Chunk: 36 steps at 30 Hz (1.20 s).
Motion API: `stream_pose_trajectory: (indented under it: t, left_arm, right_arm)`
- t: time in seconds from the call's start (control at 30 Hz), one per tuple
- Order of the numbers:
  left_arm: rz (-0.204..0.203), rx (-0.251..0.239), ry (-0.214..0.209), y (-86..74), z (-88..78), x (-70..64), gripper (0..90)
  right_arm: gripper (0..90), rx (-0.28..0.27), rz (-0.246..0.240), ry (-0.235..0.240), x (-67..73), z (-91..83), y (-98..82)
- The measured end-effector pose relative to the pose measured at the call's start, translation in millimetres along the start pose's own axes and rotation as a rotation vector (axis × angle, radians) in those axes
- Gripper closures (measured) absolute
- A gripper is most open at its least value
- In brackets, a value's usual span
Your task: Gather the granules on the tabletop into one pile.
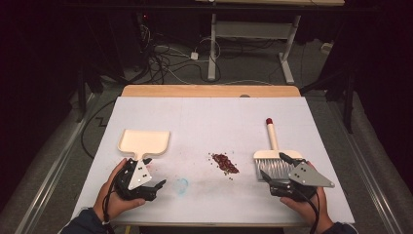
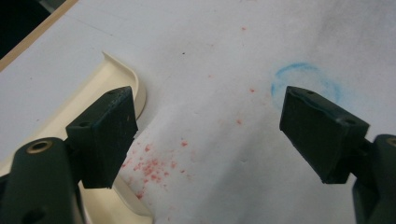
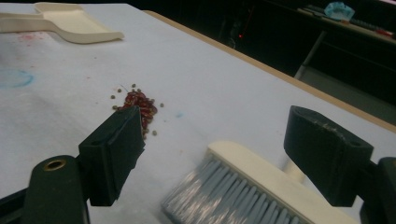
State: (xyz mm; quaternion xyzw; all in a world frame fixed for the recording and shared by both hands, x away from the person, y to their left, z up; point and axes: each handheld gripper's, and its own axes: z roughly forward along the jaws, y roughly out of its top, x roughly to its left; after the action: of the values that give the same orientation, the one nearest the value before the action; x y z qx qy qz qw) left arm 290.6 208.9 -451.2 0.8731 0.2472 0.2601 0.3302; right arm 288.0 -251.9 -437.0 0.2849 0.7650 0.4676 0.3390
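No sweeping is judged to have been done at this stage. The pile of beans [image 1: 225,163] is lying loose on the white table [image 1: 209,117], between the dustpan [image 1: 144,143] and the brush [image 1: 275,157], apart from both. A few stray beans are being seen around its edge in the right gripper view.

The brush is lying flat, bristles toward the person, handle pointing away. The right gripper [image 1: 281,171] is being held over the bristle end with its jaws spread wide; nothing is being gripped. In the right gripper view the brush head [image 3: 252,186] is lying between and below the open jaws.

The dustpan is resting flat at the left, empty, with its handle toward the person. The left gripper [image 1: 155,175] is being held just beside that handle, jaws likewise released and empty; in the left gripper view the dustpan rim [image 2: 122,74] is lying by one jaw. Faint red specks and a blue ring [image 2: 306,79] are marking the table there.

Left to be done, by this judgement: both tools are to be grasped, the beans swept into the dustpan.
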Motion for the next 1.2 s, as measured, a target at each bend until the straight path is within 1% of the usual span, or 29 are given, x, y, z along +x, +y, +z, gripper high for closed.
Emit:
stream_pose_trajectory:
  t: [0.07,0.13,0.23,0.3,0.43,0.6,0.87,1.07,1.2]
  left_arm:
    - [-0.001,-0.002,0.002,-0.2,-0.5,0.3,18.0]
    - [0.0,-0.006,0.002,0.0,-0.8,0.0,17.7]
    - [0.007,-0.001,0.001,-0.5,-0.6,0.6,17.6]
    - [0.002,-0.001,0.003,-0.8,-0.4,1.0,17.6]
    - [0.005,-0.001,0.005,-0.1,0.0,0.2,17.6]
    - [0.007,0.001,0.004,-0.3,0.2,0.1,17.6]
    - [0.01,0.002,0.005,-0.6,-0.5,0.5,17.6]
    - [0.005,0.001,0.009,0.1,0.3,0.1,17.6]
    - [0.011,0.002,0.01,0.4,0.8,0.5,17.6]
  right_arm:
    - [20.4,0.005,-0.013,-0.006,2.8,0.3,2.0]
    - [20.4,0.014,-0.008,0.004,2.6,1.4,1.9]
    - [20.4,0.037,-0.014,0.001,2.4,4.7,0.4]
    - [20.4,0.047,-0.012,0.001,2.5,6.8,-0.2]
    - [20.4,0.045,-0.012,0.009,4.0,7.0,-0.8]
    - [20.4,0.033,-0.011,0.003,3.4,5.4,0.4]
    - [20.3,0.032,-0.02,0.005,4.7,5.4,1.3]
    - [20.3,0.032,-0.018,0.002,3.3,4.8,1.3]
    - [20.3,0.029,-0.013,0.0,2.7,4.5,1.5]
